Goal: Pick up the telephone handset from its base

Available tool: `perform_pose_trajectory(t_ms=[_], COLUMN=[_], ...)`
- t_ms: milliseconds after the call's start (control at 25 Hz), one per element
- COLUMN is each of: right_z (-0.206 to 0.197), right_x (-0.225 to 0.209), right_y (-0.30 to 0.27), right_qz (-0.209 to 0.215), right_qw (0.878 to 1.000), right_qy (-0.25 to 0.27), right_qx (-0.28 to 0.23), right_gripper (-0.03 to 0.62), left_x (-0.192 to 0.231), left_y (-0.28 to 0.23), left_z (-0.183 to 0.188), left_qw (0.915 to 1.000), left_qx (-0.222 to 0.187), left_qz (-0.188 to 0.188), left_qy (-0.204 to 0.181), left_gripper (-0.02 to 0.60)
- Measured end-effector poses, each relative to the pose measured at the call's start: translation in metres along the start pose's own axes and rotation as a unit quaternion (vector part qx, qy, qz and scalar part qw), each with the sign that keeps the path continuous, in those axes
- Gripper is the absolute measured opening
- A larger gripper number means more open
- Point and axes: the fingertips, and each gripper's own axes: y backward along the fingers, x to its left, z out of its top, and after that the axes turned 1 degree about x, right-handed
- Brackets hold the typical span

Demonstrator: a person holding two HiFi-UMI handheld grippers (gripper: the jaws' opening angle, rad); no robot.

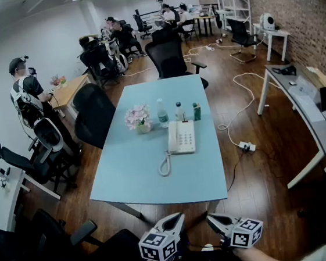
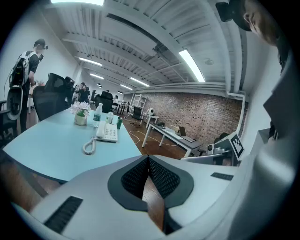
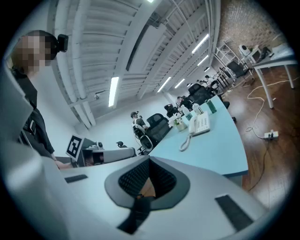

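Observation:
The white telephone (image 1: pixel 182 136) lies on the light blue table (image 1: pixel 133 177), past its middle, with the handset (image 1: pixel 172 138) resting on the base's left side. Its coiled cord (image 1: pixel 165 164) trails toward me. Both gripper views show the phone far off: telephone (image 2: pixel 107 132), telephone (image 3: pixel 200 123). My left gripper (image 1: pixel 174 218) and right gripper (image 1: pixel 215 220) hover side by side off the table's near edge, well short of the phone. Both are shut with nothing between the jaws: left gripper (image 2: pixel 148 159), right gripper (image 3: pixel 149 161).
Behind the phone stand a flower vase (image 1: pixel 139 118), two bottles (image 1: pixel 162 113) and a green can (image 1: pixel 196 111). Black office chairs (image 1: pixel 93 114) ring the table. A grey desk (image 1: pixel 316 115) stands at the right, a power strip (image 1: pixel 247 146) with cable on the wooden floor. People sit at the back.

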Motion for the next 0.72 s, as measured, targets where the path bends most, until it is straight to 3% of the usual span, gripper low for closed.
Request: perform_pose_trajectory(t_ms=[360,720], right_z=[0.024,0.075], right_x=[-0.024,-0.049], right_y=[-0.049,-0.129], right_qz=[-0.023,-0.064], right_qw=[1.000,0.998], right_qy=[-0.002,0.015], right_qx=[-0.008,-0.015], right_gripper=[0.012,0.012], left_x=[0.060,0.150], left_y=[-0.016,-0.035], left_z=[0.035,0.100], left_qw=[0.9999,0.9990], left_qx=[-0.012,-0.042], left_qz=[-0.002,-0.010], left_qy=[0.008,0.010], left_gripper=[0.000,0.000])
